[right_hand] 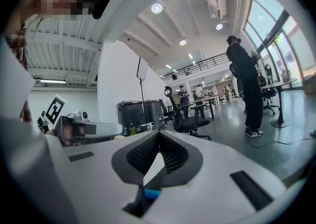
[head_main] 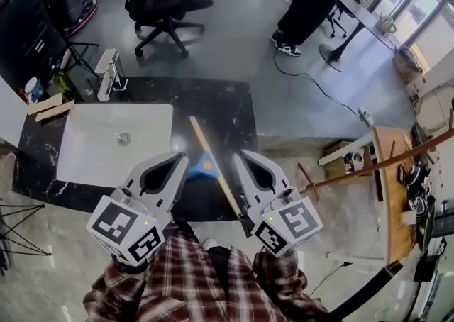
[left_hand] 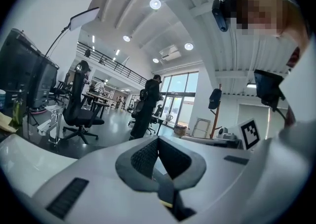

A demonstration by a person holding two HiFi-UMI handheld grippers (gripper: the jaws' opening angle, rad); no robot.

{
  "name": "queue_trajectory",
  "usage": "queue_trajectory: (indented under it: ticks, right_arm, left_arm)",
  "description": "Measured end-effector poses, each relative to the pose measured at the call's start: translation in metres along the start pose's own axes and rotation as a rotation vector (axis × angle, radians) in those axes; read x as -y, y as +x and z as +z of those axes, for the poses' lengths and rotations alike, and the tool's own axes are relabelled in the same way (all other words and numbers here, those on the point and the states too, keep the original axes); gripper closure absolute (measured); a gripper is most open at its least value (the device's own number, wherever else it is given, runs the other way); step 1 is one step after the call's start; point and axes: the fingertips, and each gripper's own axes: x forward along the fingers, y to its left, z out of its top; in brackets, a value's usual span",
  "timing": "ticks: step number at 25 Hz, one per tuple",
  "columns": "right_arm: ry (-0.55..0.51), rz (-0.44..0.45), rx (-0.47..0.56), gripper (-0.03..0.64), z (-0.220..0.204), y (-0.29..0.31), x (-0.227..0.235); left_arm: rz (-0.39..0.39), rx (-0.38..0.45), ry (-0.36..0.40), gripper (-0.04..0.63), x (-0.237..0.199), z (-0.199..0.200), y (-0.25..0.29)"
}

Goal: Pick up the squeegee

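Note:
The squeegee (head_main: 213, 161) lies on the black marble counter (head_main: 220, 108), its wooden handle running diagonally and its blue head (head_main: 201, 169) near the counter's front edge. Both grippers hover level above the front edge, one on each side of the handle. My left gripper (head_main: 184, 159) is just left of the blue head, with its jaws closed tip to tip (left_hand: 158, 139) on nothing. My right gripper (head_main: 238, 154) is just right of the handle, its jaws also together (right_hand: 159, 133) and empty. A sliver of blue (right_hand: 151, 193) shows below the right jaws.
A white sink (head_main: 85, 150) with a faucet (head_main: 106, 76) fills the counter's left part, with bottles (head_main: 50, 86) at its far left corner. Behind the counter stand an office chair (head_main: 167, 1) and a person (head_main: 312, 1). A wooden table and pole (head_main: 386, 186) are at the right.

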Motion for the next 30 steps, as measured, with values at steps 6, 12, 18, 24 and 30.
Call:
queue_trajectory:
  ticks: [6, 12, 18, 24, 30]
  right_arm:
    - [0.025, -0.078, 0.019, 0.604, 0.006, 0.037, 0.015]
    - [0.052, -0.127, 0.021, 0.604, 0.003, 0.051, 0.022]
    - [0.057, -0.141, 0.009, 0.604, 0.003, 0.049, 0.029]
    - [0.037, -0.118, -0.017, 0.604, 0.006, 0.048, 0.028]
    - [0.029, -0.097, -0.002, 0.604, 0.020, 0.039, 0.035]
  left_arm:
    - [-0.080, -0.048, -0.001, 0.584, -0.032, 0.004, 0.019]
    - [-0.130, -0.086, -0.003, 0.584, -0.045, 0.004, 0.024]
    - [-0.162, -0.081, -0.010, 0.584, -0.045, 0.006, 0.034]
    - [-0.197, -0.055, 0.016, 0.584, -0.035, 0.015, 0.039]
    - [-0.182, -0.039, 0.027, 0.583, -0.031, 0.024, 0.044]
